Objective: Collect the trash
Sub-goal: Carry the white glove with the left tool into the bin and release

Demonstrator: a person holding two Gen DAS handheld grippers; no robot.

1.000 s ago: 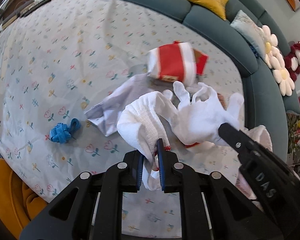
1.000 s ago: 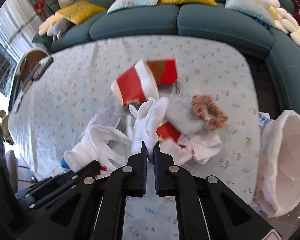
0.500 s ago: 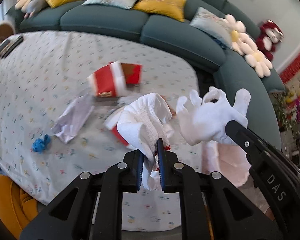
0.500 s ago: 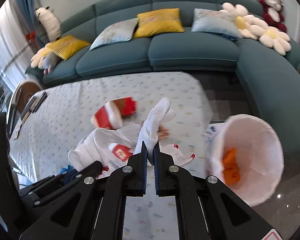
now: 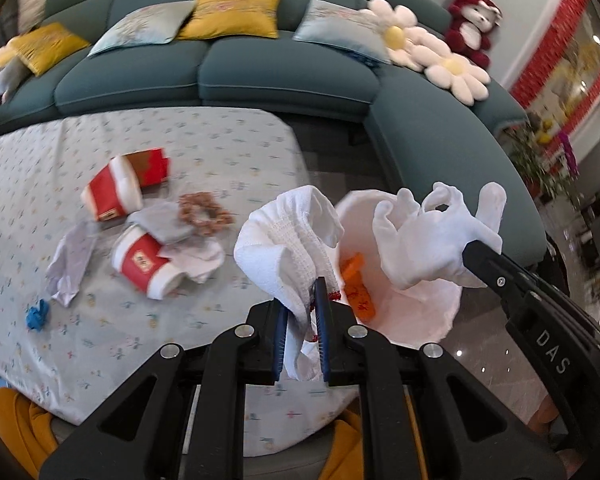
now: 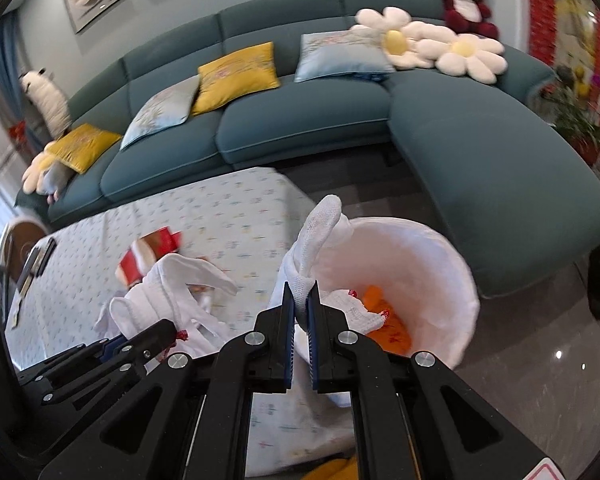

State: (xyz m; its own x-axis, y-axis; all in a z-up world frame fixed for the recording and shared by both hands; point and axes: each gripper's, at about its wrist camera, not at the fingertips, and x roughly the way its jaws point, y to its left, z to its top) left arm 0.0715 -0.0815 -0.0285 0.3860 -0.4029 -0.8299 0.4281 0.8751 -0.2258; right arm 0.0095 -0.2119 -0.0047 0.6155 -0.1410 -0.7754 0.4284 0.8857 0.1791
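Note:
My left gripper (image 5: 301, 312) is shut on a white knit glove (image 5: 284, 240), held in the air beside the table's right edge. My right gripper (image 6: 300, 312) is shut on a second white glove (image 6: 320, 232), which shows in the left wrist view (image 5: 432, 236) above the white-lined trash bin (image 5: 432, 312). The bin (image 6: 452, 264) stands on the floor and holds an orange wrapper (image 6: 384, 324). On the table lie two red and white cups (image 5: 116, 192) (image 5: 140, 264), crumpled tissue (image 5: 72, 256), a brown scrunchie (image 5: 204, 212) and a blue scrap (image 5: 36, 316).
The table has a floral cloth (image 5: 204, 144). A teal sectional sofa (image 6: 340, 120) with cushions wraps behind and to the right. Glossy floor (image 6: 540, 360) lies around the bin. A yellow seat (image 5: 16, 420) is near the table's front edge.
Both grippers have lifted their gloves off the table pile and swung right, from above the trash to over and beside the bin. Both stay shut.

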